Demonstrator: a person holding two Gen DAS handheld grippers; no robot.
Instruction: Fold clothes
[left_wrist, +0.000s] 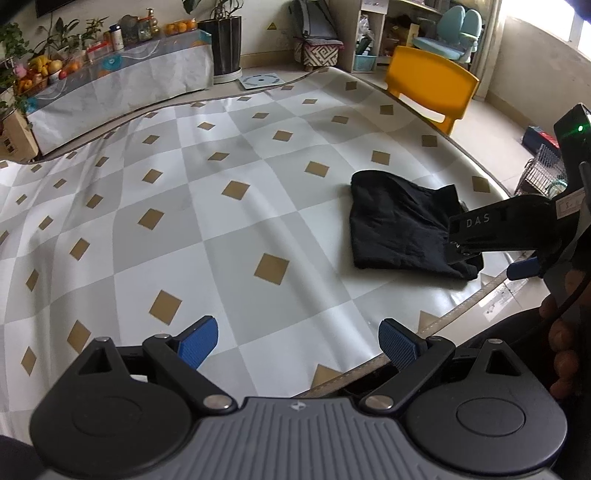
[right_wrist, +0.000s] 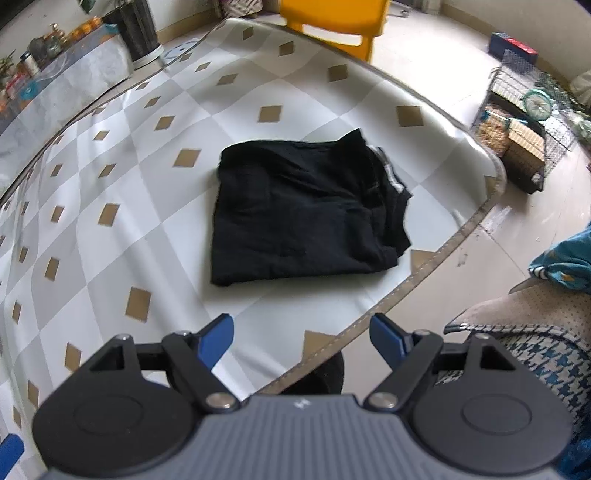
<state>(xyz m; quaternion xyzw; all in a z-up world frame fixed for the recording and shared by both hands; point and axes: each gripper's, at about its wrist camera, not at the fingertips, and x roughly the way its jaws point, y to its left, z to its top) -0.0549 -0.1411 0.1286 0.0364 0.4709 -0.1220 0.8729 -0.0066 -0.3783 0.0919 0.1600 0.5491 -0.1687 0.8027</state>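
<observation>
A folded black garment is seen on the table, with both the left gripper and right gripper spread wide, nothing grasped

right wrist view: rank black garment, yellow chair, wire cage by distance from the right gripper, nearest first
From the right gripper, which is open and empty:
1. black garment, folded on the table straight ahead.
2. wire cage, on the floor off the table's right edge.
3. yellow chair, past the table's far edge, top centre.
The cage and the chair are fairly close to call; fisheye distortion makes that order tentative.
</observation>
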